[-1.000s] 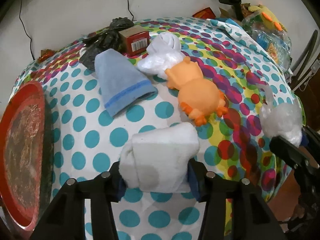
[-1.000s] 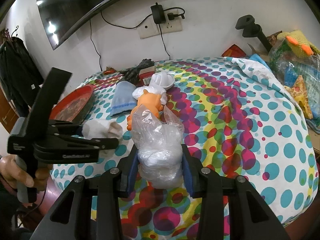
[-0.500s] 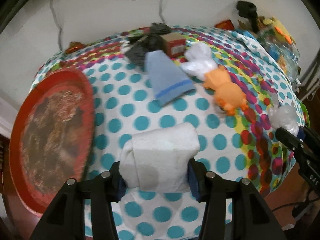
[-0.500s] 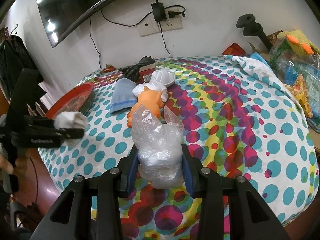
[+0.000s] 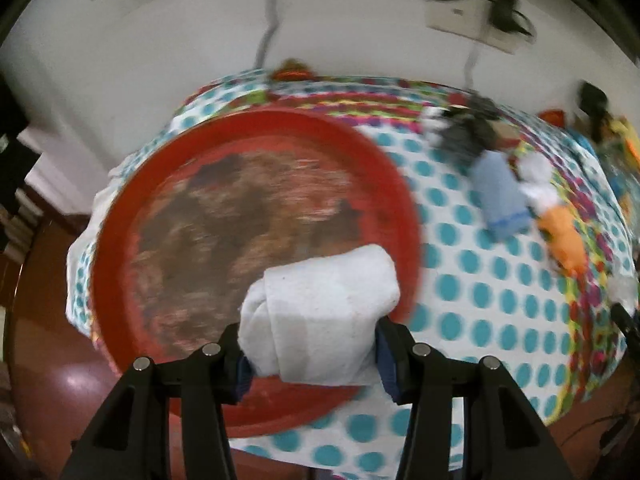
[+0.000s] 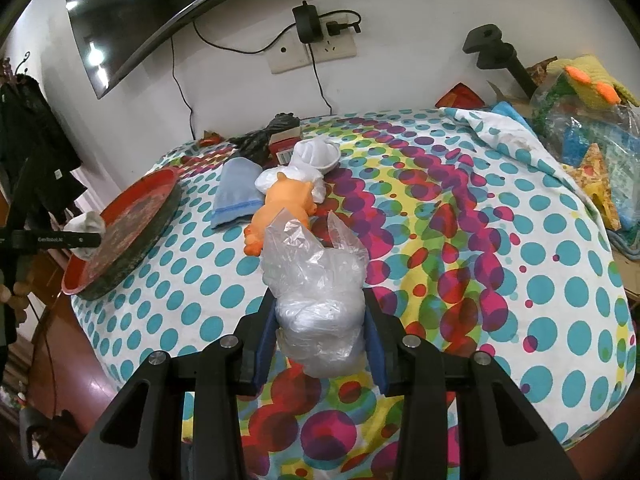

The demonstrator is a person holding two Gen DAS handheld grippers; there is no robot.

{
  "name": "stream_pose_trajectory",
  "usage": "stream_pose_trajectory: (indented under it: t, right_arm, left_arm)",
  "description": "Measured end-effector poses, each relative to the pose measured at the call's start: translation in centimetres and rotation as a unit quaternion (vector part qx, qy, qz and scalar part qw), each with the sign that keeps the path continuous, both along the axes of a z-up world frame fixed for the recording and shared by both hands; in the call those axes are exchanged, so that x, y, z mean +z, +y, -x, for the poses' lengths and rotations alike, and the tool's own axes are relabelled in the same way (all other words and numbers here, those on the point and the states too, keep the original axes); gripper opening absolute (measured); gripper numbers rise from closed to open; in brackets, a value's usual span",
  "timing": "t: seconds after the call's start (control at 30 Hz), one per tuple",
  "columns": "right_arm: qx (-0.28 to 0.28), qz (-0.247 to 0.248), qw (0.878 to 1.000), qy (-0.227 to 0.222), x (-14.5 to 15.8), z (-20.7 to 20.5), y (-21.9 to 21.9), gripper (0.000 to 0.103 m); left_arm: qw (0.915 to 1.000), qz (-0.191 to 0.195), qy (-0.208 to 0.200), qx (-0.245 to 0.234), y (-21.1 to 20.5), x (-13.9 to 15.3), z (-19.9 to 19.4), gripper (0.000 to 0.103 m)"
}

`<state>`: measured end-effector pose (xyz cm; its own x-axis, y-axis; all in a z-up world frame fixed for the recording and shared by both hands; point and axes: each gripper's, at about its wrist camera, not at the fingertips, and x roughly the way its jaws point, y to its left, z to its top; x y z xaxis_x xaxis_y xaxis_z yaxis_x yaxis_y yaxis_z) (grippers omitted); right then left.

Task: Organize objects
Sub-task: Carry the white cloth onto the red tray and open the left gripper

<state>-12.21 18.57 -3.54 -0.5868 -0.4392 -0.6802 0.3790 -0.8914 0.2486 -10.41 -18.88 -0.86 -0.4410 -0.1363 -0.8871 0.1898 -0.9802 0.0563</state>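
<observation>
Bare red tray beneath jaws

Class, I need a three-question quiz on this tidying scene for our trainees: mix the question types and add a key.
1. True or false: the left gripper is shut on a rolled white cloth.
2. What does the right gripper hold? A) the orange toy B) a clear plastic bag C) the blue cloth
3. Fill in: in the left wrist view, the white cloth hangs over the red ____.

Key: 1 true; 2 B; 3 tray
</observation>
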Motion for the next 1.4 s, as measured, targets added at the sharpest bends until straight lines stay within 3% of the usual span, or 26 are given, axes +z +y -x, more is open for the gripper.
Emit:
stream_pose_trajectory:
  t: [0.33, 0.67, 1.07, 1.23, 1.4]
  right_arm:
    - [-0.008, -0.014, 1.000, -0.003, -0.1, 0.3, -0.3, 0.037]
    - [-0.013, -0.029, 0.999, -0.004, 0.0, 0.3, -0.9, 0.038]
    - [-0.004, -0.052, 0.999, 0.003, 0.7, 0.4, -2.7, 0.038]
    - [-0.002, -0.059, 0.998, 0.005, 0.9, 0.4, -3.3, 0.039]
    - [0.005, -0.067, 0.998, 0.008, 0.9, 0.4, -4.3, 0.039]
  left_arm:
    - [0.9967, 0.007, -0.025, 0.077, -8.3, -1.9, -1.1, 0.050]
    - [0.9935, 0.014, -0.045, 0.103, -12.6, -3.8, -0.9, 0.050]
    - [0.9931, 0.013, -0.050, 0.105, -14.4, -5.0, -0.9, 0.052]
    - [0.9931, 0.004, -0.047, 0.107, -14.9, -5.3, -0.9, 0.060]
    - [0.9937, 0.000, -0.044, 0.103, -15.1, -5.3, -1.1, 0.061]
